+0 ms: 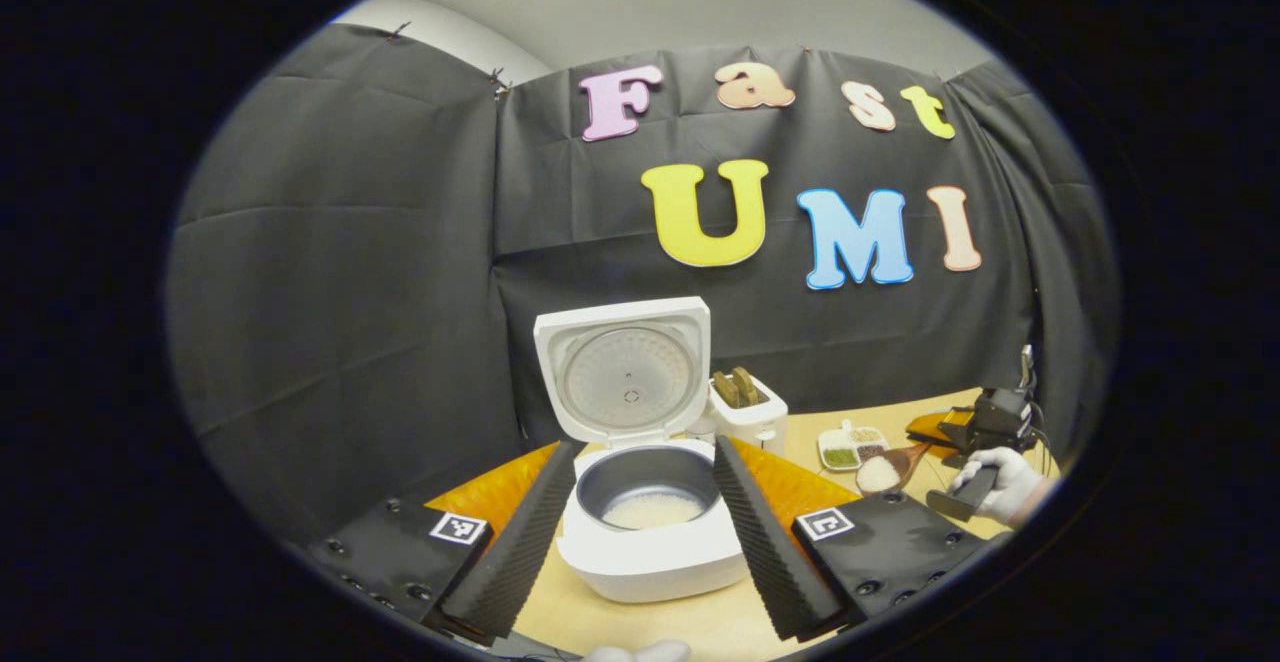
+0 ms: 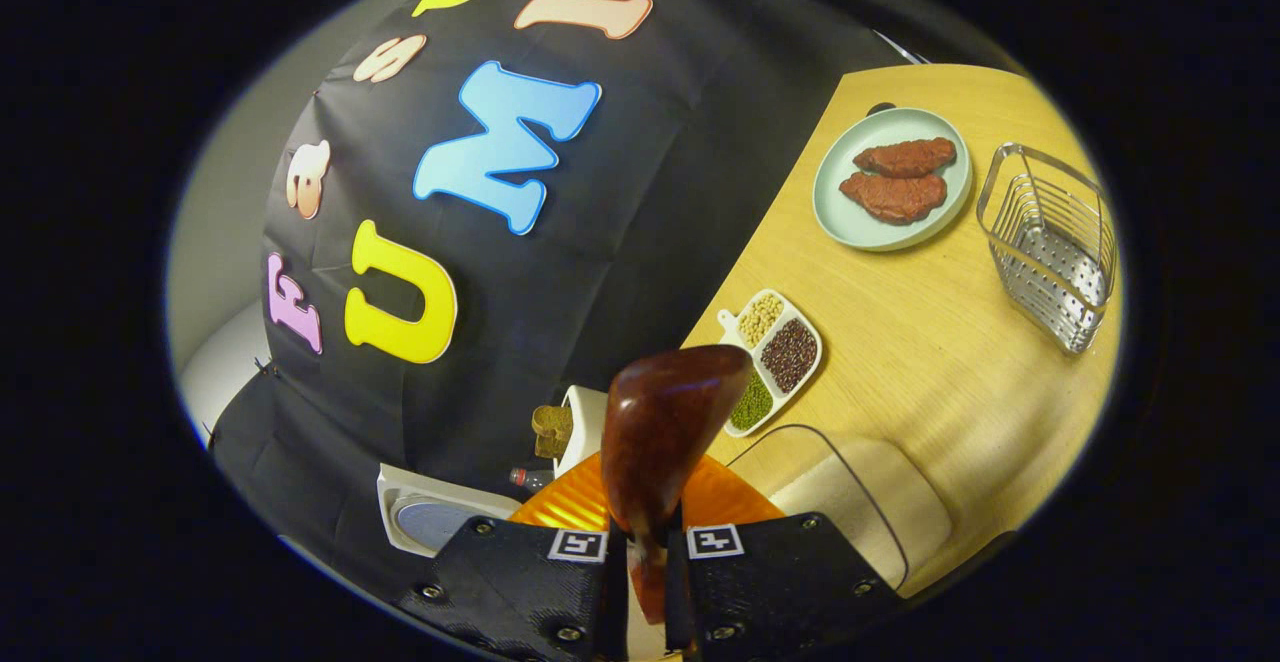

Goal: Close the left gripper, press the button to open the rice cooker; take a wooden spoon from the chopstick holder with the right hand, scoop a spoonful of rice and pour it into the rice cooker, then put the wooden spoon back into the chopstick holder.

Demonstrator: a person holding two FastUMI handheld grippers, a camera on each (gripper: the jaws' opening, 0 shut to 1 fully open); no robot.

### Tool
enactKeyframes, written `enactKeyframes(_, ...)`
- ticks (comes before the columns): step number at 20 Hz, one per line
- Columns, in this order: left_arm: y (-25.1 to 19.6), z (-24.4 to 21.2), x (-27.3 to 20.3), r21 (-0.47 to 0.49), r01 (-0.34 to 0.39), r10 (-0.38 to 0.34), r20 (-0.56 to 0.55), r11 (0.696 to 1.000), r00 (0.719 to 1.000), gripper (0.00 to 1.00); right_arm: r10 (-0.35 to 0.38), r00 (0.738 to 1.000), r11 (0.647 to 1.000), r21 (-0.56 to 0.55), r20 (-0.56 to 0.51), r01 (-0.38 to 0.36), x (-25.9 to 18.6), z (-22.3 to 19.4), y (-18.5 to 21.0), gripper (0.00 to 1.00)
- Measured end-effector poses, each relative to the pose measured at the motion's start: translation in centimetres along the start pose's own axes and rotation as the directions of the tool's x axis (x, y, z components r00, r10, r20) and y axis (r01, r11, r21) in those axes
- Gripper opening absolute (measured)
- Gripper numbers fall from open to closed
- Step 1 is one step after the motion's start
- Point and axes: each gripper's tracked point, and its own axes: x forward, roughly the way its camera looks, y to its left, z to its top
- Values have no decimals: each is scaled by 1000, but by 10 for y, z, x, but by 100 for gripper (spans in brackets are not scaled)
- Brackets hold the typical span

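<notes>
The rice cooker (image 1: 650,502) is sitting with its lid up, so rice can go in. The left gripper (image 1: 640,532) is waiting with its fingers spread wide, holding nothing. At its three o'clock, the right gripper (image 2: 645,582) is squeezing the wooden spoon (image 2: 665,432), carrying rice level so none spills.

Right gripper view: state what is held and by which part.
The right gripper is shut on the wooden spoon, gripping its handle just below the bowl.
</notes>
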Motion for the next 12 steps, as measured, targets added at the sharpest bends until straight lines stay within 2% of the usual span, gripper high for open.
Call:
enactKeyframes(4, -2, -3, 0, -1, 8, -8, 0, 1000, 1000, 96, 10, 1000, 999, 30, 9, -11, -9, 11, 10, 15)
enactKeyframes(6, 1, -3, 0, -9, 8, -8, 0, 1000, 1000, 98, 14, 1000, 998, 61, 12, -14, -18, 12, 23, 15)
enactKeyframes(10, 13, -10, 4, -35, -6, 5, -1, 999, 1000, 97, 29, 1000, 997, 72, -4, -28, -20, 4, 72, 14)
enactKeyframes(12, 23, -16, 3, -52, -19, 19, 4, 998, 1000, 97, 56, 998, 997, 57, -16, -55, -19, -6, 114, 15)
